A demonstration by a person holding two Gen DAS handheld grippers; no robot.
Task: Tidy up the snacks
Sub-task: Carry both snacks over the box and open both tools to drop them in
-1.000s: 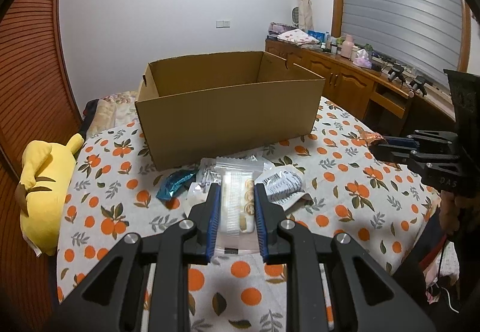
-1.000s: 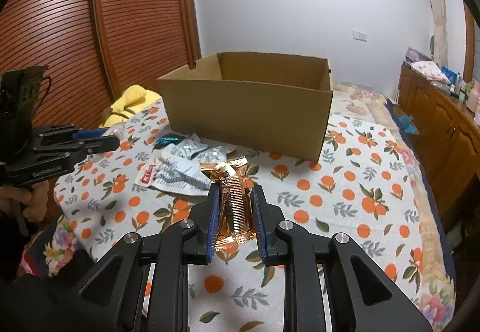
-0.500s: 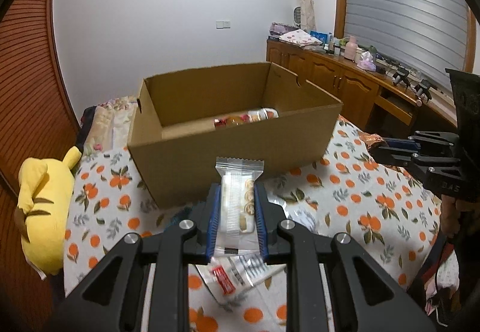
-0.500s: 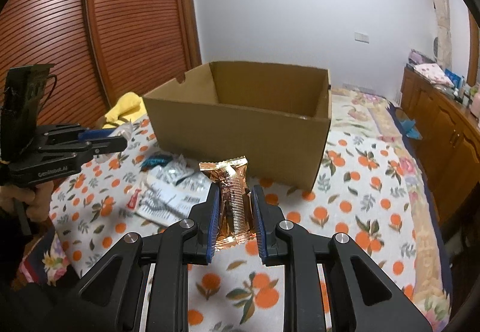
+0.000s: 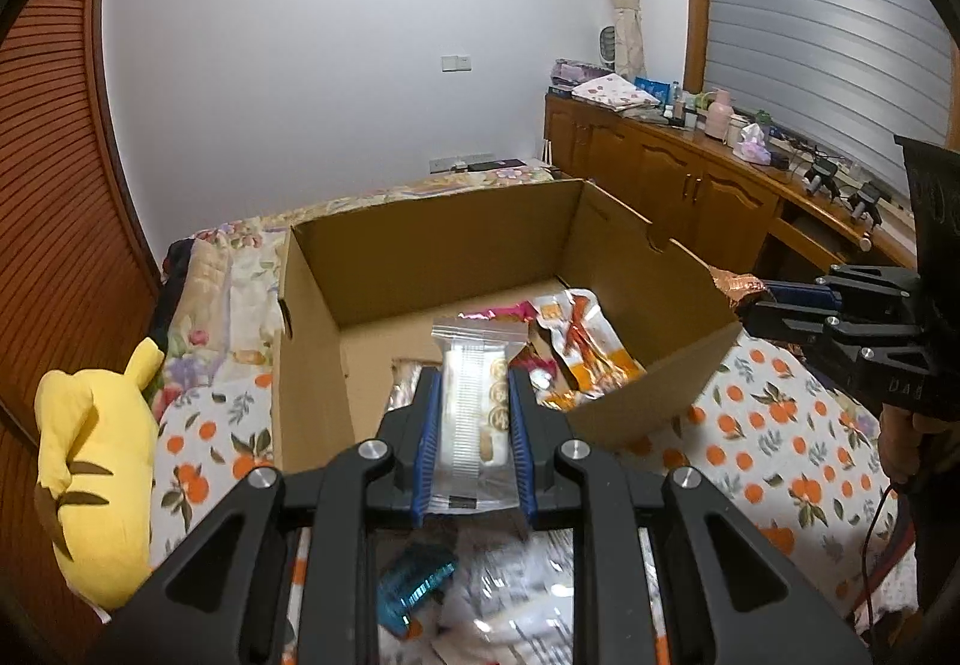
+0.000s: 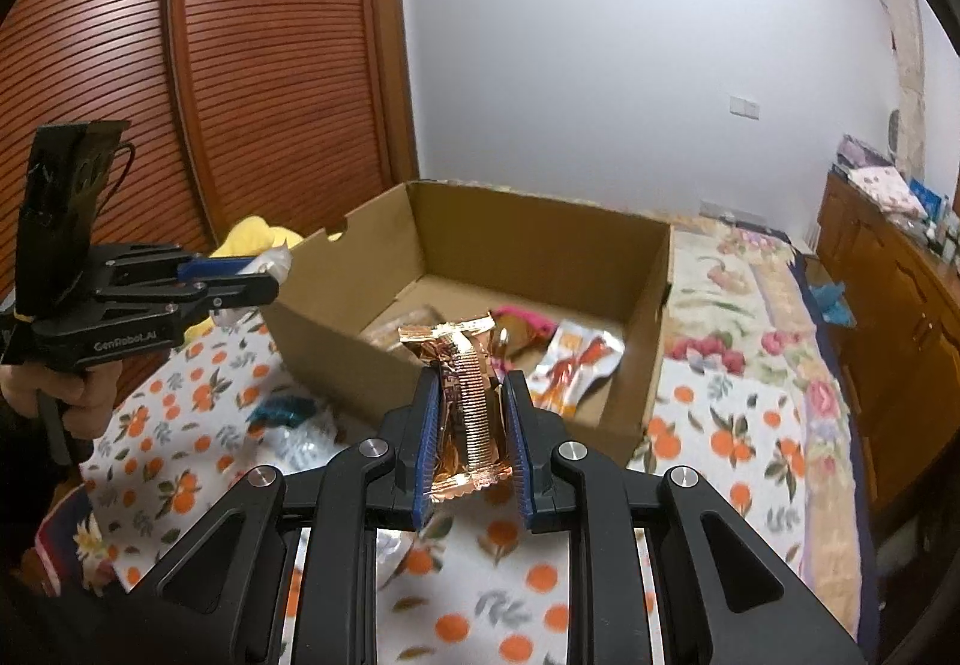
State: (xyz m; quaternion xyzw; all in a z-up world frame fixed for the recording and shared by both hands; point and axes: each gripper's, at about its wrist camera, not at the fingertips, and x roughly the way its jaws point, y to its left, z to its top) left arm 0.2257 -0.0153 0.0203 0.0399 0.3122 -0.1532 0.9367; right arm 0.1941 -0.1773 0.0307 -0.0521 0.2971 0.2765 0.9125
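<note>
The left gripper is clenched on a clear packet of round biscuits, its blue jaws pressing the packet's long sides; the packet's sealed top edge stands above the near wall of the cardboard box, just over the rim. The right gripper grips a copper foil snack packet the same way, jaws tight on both sides, the packet upright and held over the box's near corner.

The box is open-topped, with no flaps folded inward, and sits on a bed covered by an orange-print bedspread. Its walls are straight and the rim is unobstructed all round. Inside, an orange-and-white wrapper and a pink packet lie towards the right half of the floor; the left and far part of the floor is bare cardboard, leaving free room there.

On the bedspread before the box, below the left gripper, lie a teal wrapper and some blurred pale packets. A yellow plush toy rests at the bed's left edge against the slatted wooden wardrobe door. To the right, a wooden cabinet runs along the wall, well apart from the box.
</note>
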